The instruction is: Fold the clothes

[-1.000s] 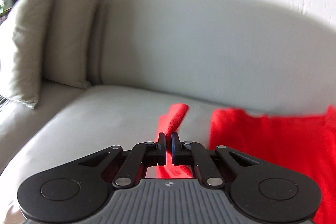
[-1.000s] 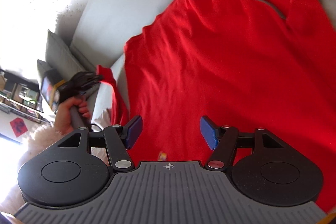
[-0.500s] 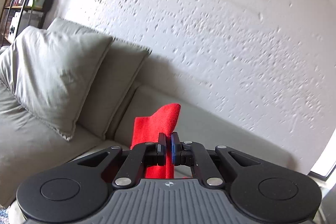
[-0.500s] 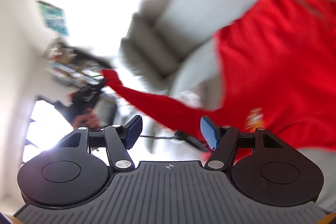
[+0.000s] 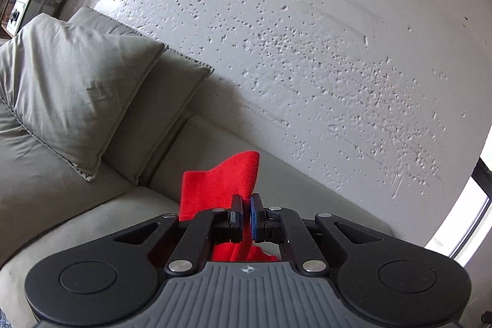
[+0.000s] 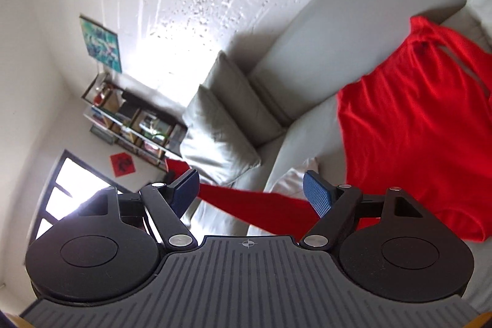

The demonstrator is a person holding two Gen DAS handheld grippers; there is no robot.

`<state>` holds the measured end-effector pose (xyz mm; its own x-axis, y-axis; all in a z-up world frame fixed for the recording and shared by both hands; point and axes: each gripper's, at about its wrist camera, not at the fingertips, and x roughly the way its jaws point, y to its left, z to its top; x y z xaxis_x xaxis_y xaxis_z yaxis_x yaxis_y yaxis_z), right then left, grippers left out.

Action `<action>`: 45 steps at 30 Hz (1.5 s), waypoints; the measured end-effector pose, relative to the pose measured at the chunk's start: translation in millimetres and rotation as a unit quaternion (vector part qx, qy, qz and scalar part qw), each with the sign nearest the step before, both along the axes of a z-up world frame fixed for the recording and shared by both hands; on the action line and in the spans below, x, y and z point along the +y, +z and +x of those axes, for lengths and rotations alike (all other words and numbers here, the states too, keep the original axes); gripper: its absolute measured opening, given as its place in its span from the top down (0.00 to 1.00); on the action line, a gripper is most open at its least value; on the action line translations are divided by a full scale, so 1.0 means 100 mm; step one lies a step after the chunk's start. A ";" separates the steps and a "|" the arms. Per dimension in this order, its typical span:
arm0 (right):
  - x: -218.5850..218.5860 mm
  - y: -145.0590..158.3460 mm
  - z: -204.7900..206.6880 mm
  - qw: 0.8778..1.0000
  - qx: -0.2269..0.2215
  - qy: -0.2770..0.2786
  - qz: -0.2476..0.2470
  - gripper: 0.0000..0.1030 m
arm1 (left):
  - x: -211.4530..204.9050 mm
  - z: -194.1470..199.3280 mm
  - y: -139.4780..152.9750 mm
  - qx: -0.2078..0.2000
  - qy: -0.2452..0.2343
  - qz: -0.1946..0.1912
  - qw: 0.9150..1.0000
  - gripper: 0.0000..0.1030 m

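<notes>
Left gripper [image 5: 246,212] jaws pinched tight on the end of a red sleeve [image 5: 221,183]; cloth sticks up ahead of the jaws and hangs below them. Right gripper [image 6: 252,189] jaws wide apart, holding nothing; the sleeve runs taut across behind the gap. Red shirt [image 6: 415,125] body lies spread on the grey sofa [image 6: 353,14], right of the right jaws. Cushions [image 5: 70,94] left of the left jaws.

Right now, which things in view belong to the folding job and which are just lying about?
Job:
- red shirt, spread on the sofa
- its sleeve, pinched in the left gripper
- right gripper, open

Lying about:
- grey cushions
- bookshelf
- wall picture
</notes>
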<state>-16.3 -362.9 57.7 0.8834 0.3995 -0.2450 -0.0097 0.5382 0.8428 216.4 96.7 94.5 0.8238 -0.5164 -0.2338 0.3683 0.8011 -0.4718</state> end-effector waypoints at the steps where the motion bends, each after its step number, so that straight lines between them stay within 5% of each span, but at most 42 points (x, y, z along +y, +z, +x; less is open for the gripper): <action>1: -0.02 0.01 0.02 1.000 0.006 -0.004 -0.004 0.22 | -0.04 -0.03 -0.06 0.004 -0.004 -0.003 1.000 0.97; 11: -0.12 -0.01 0.01 0.999 0.034 -0.036 -0.013 0.22 | -0.55 -0.29 -0.35 0.034 -0.102 0.010 0.994 0.97; 19: -0.37 0.02 -0.09 0.997 0.034 -0.055 -0.029 0.22 | -0.76 -0.65 0.01 -0.045 -0.130 -0.001 0.991 0.97; 24: -0.69 -0.05 -0.32 0.995 0.040 -0.079 -0.036 0.22 | -1.76 -0.82 0.01 -0.070 -0.205 0.024 0.976 0.97; 32: -1.25 -0.24 -0.78 0.987 0.040 -0.153 -0.018 0.21 | -3.76 -1.16 -0.90 -0.019 -0.241 0.126 0.962 0.97; 34: -1.29 -0.30 -0.82 0.985 0.031 -0.169 -0.002 0.21 | -4.11 -1.31 -1.21 0.014 -0.255 0.172 0.952 0.94; 38: -1.23 -0.43 -0.67 0.987 0.059 -0.147 -0.003 0.20 | -4.35 -1.65 -1.70 0.066 -0.309 0.283 0.906 0.72; 40: -1.20 -0.45 -0.55 0.988 0.072 -0.134 -0.013 0.20 | -4.02 -1.78 -1.65 0.048 -0.303 0.272 0.912 0.53; 45: -1.17 -0.67 -0.17 0.985 0.116 -0.130 -0.003 0.18 | -2.76 -1.58 -1.29 0.053 -0.193 0.221 0.955 0.43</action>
<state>-33.0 -480.0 -9.2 0.8756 0.1649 -0.4540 0.3216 0.5023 0.8027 58.0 -179.0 -34.7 0.5524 -0.6080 -0.5703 0.6450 0.7451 -0.1695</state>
